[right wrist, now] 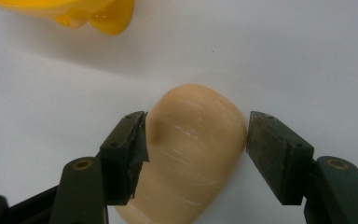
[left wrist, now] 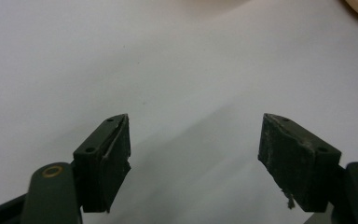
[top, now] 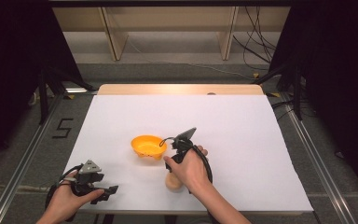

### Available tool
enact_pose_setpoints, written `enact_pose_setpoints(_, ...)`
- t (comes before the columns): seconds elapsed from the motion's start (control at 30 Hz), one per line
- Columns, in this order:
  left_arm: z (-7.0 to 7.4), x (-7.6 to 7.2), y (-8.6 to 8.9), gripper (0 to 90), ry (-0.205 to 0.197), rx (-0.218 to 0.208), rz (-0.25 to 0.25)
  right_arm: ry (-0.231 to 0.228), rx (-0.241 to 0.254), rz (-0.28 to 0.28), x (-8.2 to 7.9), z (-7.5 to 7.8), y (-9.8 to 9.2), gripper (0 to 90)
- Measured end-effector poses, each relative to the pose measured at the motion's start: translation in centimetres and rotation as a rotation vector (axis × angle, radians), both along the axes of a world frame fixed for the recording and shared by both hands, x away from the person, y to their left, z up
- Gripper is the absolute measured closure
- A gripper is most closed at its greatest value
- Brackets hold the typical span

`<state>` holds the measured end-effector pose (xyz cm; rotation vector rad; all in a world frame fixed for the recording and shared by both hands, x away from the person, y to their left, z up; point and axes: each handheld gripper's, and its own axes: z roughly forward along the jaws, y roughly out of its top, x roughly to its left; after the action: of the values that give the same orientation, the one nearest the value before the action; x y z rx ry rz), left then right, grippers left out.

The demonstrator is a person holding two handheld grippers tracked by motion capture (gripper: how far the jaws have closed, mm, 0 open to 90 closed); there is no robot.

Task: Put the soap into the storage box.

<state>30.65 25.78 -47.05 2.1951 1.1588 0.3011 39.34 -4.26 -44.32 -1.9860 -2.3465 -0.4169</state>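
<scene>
Sitting between the jaws of the right gripper [right wrist: 196, 149] is one pale tan potato-shaped piece [right wrist: 193, 154], lying on the white table cover [top: 242, 140], and there's just the one of them. In the right gripper view the jaws stand wide to either side of it, their pads right at its flanks; whether they touch it can't be made out, and nothing is squeezing it. From the high view the same piece [top: 173, 182] peeks out under the person's right hand [top: 189, 168], near the front edge of the table, with the right gripper [top: 182, 145] reaching towards the bowl. One bowl here: a yellow bowl [top: 148, 146], just beyond the tan piece and close to it, not touching. No brand or label reads on either. The only writing in sight is a dark "5" [top: 63, 128] marked on the floor left of the table. Over at the front left corner, the left gripper [top: 103, 192] rests in the person's left hand [top: 67, 200], its jaws spread apart over bare white cover, nothing between them.
</scene>
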Motion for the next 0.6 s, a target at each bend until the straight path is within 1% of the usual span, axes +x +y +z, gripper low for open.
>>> enact_pose_setpoints(0.03,0.0,0.0,0.0,24.8,-0.001,0.0,-0.001,0.006,-0.013,0.023,0.1,-0.1,0.2,38.9)
enact_pose_setpoints(0.1,0.1,0.0,0.1,24.8,-0.003,0.0,-0.003,0.0,-0.014,0.024,0.1,0.0,0.8,38.6)
enact_pose_setpoints(0.13,0.0,-0.1,0.0,24.8,0.007,-0.013,0.013,0.004,-0.011,0.038,0.1,-0.1,0.8,38.5)
enact_pose_setpoints(0.17,0.0,0.0,0.1,24.8,-0.002,-0.002,-0.003,0.009,-0.014,0.05,0.0,-0.2,1.1,38.6)
enact_pose_setpoints(0.2,0.1,0.0,0.1,24.8,0.005,0.0,-0.003,0.02,0.015,0.082,0.1,-0.4,0.9,38.3)
enact_pose_setpoints(0.23,0.0,0.0,0.1,24.8,0.004,-0.003,-0.002,0.018,-0.014,0.063,0.0,-0.4,1.2,37.7)
enact_pose_setpoints(0.27,0.0,0.0,0.1,24.8,0.004,-0.005,0.0,0.016,-0.022,0.068,-0.2,-0.5,1.3,37.1)
enact_pose_setpoints(0.3,-0.1,0.0,0.0,24.8,0.011,-0.013,0.008,0.028,-0.025,0.061,-0.2,-0.7,1.4,36.8)
enact_pose_setpoints(0.33,0.0,0.0,0.0,24.8,0.015,-0.006,0.006,0.021,-0.019,0.099,-0.3,-0.7,1.4,36.2)
enact_pose_setpoints(0.37,0.0,0.0,0.0,24.8,0.003,-0.007,0.002,0.027,0.009,0.131,-0.2,-0.8,1.1,36.1)
enact_pose_setpoints(0.4,0.0,0.0,0.1,24.8,-0.001,-0.002,-0.008,0.023,-0.029,0.114,-0.4,-0.7,1.4,35.9)
enact_pose_setpoints(0.47,0.0,0.0,0.1,24.8,0.0,-0.002,-0.009,0.02,-0.032,0.16,-0.4,-0.7,1.4,35.8)
enact_pose_setpoints(0.5,0.0,0.0,0.1,24.8,-0.001,-0.003,-0.006,0.026,-0.007,0.185,-0.3,-0.8,1.3,35.8)
enact_pose_setpoints(0.53,0.0,0.0,0.1,24.8,0.002,0.0,-0.006,0.021,-0.035,0.196,-0.4,-0.8,1.4,35.8)
enact_pose_setpoints(0.57,0.0,0.0,0.1,24.8,0.002,-0.002,-0.006,0.013,-0.05,0.213,-0.4,-0.8,1.5,35.8)
enact_pose_setpoints(0.6,0.0,0.0,0.1,24.8,0.003,-0.003,-0.006,0.009,-0.048,0.212,-0.5,-0.8,1.6,35.9)
